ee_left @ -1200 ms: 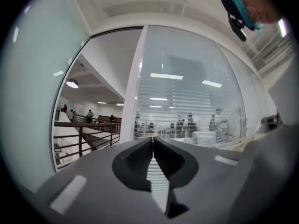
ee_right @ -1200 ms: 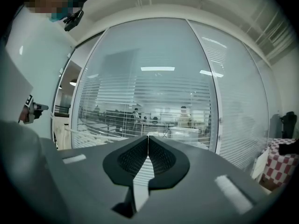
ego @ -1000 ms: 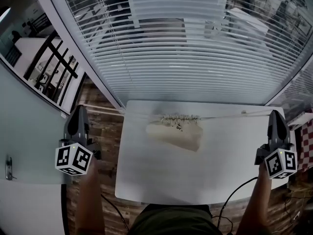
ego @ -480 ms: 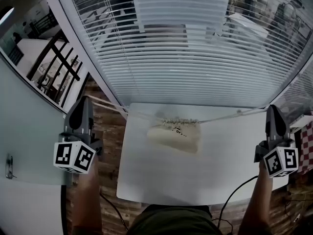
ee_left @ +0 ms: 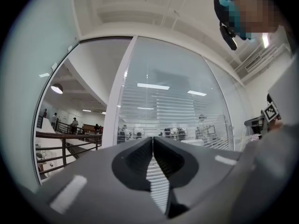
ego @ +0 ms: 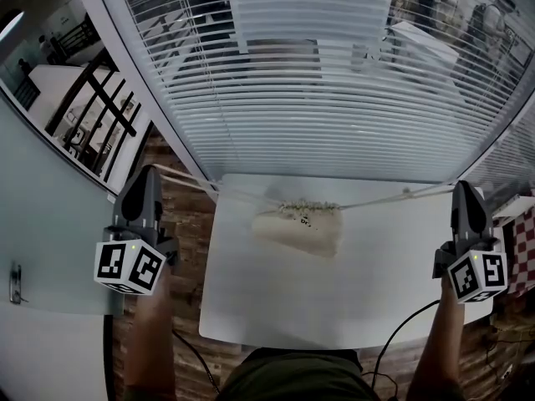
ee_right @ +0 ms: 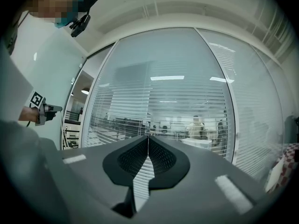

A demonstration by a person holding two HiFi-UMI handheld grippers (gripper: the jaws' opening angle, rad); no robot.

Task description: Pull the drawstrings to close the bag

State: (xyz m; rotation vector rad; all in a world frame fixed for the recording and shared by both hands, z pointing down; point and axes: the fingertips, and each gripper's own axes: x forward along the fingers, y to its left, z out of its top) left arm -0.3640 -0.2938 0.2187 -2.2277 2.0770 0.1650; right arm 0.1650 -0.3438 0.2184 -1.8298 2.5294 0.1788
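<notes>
1. Closest in, flanking the white table (ego: 276, 307): left gripper (ego: 150, 174) out past its left edge, right gripper (ego: 466, 189) at its right edge, both with jaws squeezed together.
2. Judged clamped on cord: left drawstring (ego: 196, 186) and right drawstring (ego: 393, 197), drawn taut to those tips.
3. Farther out, between them near the table's far edge: the bag (ego: 299, 230), flat, mouth gathered, long axis left-right along the cords; about equally far from each gripper.
4. For tighter closure: straight outward, away from the bag.
5. Only in the head view: bag and cords. In both gripper views: closed jaws against blinds (ego: 309, 98), no cord visible.
</notes>
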